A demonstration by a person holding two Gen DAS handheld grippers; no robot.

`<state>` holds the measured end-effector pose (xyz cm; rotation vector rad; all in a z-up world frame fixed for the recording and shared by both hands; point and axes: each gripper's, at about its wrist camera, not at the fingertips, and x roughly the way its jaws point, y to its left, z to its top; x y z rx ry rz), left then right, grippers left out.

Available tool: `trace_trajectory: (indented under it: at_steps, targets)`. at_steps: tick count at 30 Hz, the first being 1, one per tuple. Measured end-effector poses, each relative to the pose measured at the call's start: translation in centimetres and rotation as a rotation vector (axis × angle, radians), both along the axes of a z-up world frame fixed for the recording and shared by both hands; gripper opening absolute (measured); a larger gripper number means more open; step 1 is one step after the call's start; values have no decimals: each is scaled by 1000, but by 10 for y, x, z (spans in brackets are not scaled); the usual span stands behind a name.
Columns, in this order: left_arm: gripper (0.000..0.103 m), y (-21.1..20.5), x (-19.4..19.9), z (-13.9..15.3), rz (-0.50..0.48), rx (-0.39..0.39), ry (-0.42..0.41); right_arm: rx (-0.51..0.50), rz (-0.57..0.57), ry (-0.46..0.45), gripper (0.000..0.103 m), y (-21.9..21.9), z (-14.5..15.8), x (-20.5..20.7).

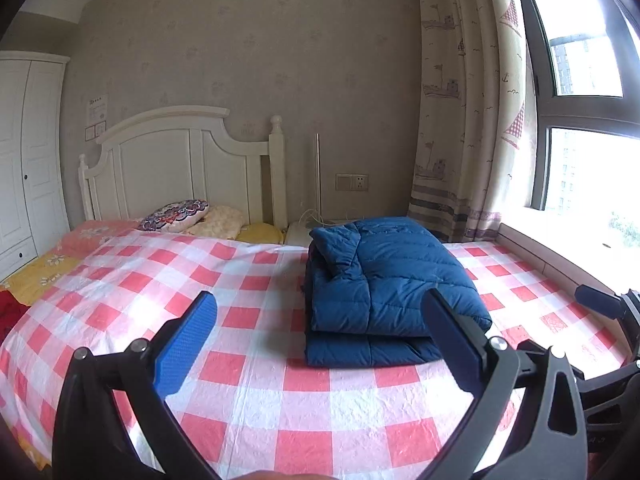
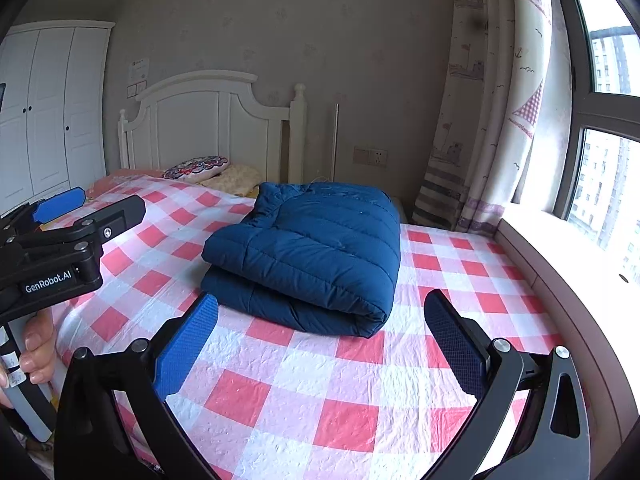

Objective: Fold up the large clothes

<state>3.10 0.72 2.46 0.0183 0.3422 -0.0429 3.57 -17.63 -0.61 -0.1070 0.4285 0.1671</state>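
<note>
A dark blue padded jacket [image 1: 384,280] lies folded into a thick stacked rectangle on the red-and-white checked bed cover [image 1: 260,380]. It also shows in the right wrist view [image 2: 316,252]. My left gripper [image 1: 320,308] is open and empty, held above the cover just short of the jacket's near edge. My right gripper [image 2: 320,312] is open and empty, also just short of the jacket's near fold. The left gripper shows in the right wrist view [image 2: 80,204] at the far left, held by a hand.
A white headboard [image 1: 180,160] and several pillows [image 1: 176,216] are at the bed's far end. A white wardrobe [image 1: 24,152] stands at left. A patterned curtain [image 1: 468,100], window sill [image 2: 560,264] and window are at right. The checked cover [image 2: 320,400] spreads in front.
</note>
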Motion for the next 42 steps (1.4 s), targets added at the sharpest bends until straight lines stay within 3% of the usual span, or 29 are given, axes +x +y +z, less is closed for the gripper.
trace_trajectory:
  at_steps: [42]
  targets:
    - [101, -7, 0, -6, -23, 25, 13, 27, 7, 22, 99, 2, -3, -2]
